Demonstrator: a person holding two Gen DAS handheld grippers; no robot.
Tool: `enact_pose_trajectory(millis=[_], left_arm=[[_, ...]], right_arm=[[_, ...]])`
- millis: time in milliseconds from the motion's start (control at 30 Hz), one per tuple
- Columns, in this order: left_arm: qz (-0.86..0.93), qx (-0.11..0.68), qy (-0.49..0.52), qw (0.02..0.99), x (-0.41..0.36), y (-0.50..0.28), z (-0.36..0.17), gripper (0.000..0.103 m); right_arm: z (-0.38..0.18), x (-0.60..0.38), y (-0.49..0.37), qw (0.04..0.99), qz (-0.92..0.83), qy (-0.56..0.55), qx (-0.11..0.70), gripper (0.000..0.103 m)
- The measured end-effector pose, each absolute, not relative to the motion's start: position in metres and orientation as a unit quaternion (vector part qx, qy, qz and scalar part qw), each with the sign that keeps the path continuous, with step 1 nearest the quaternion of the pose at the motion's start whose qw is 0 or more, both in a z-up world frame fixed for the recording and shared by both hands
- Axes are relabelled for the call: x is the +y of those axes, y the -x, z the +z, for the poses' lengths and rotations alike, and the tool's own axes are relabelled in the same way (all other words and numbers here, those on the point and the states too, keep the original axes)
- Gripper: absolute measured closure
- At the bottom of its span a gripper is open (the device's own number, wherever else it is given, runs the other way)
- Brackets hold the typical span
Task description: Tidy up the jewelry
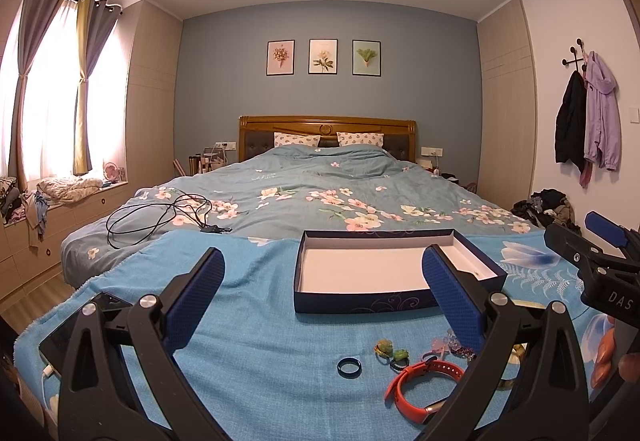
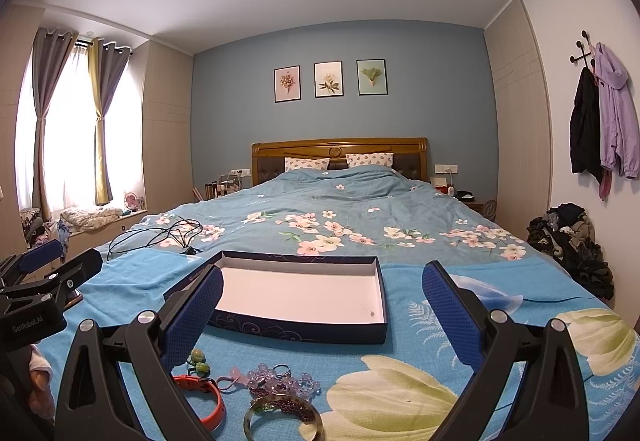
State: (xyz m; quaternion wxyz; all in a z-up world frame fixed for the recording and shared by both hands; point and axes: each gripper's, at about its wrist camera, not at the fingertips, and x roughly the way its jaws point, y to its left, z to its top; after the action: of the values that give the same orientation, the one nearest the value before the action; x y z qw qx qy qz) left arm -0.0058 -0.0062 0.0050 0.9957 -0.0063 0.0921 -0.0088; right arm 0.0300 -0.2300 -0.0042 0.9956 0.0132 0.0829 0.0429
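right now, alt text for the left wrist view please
An open gripper hovers over a blue towel on a bed, facing a shallow box. A dark ring, an orange band and small trinkets lie nearby.

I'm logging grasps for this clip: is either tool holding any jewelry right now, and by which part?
Nothing is held. The left tool and right tool are both open and empty; the orange band lies on the cloth.
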Motion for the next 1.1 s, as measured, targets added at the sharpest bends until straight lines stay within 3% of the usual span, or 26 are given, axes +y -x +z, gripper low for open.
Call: enact_pose_trajectory(millis=[1100], left_arm=[[-0.012, 0.093, 0.007, 0.996, -0.0066, 0.0034, 0.0020, 0.006]], right_arm=[[-0.0031, -0.2297, -0.0331, 0.995, 0.047, -0.014, 0.086, 0.007]])
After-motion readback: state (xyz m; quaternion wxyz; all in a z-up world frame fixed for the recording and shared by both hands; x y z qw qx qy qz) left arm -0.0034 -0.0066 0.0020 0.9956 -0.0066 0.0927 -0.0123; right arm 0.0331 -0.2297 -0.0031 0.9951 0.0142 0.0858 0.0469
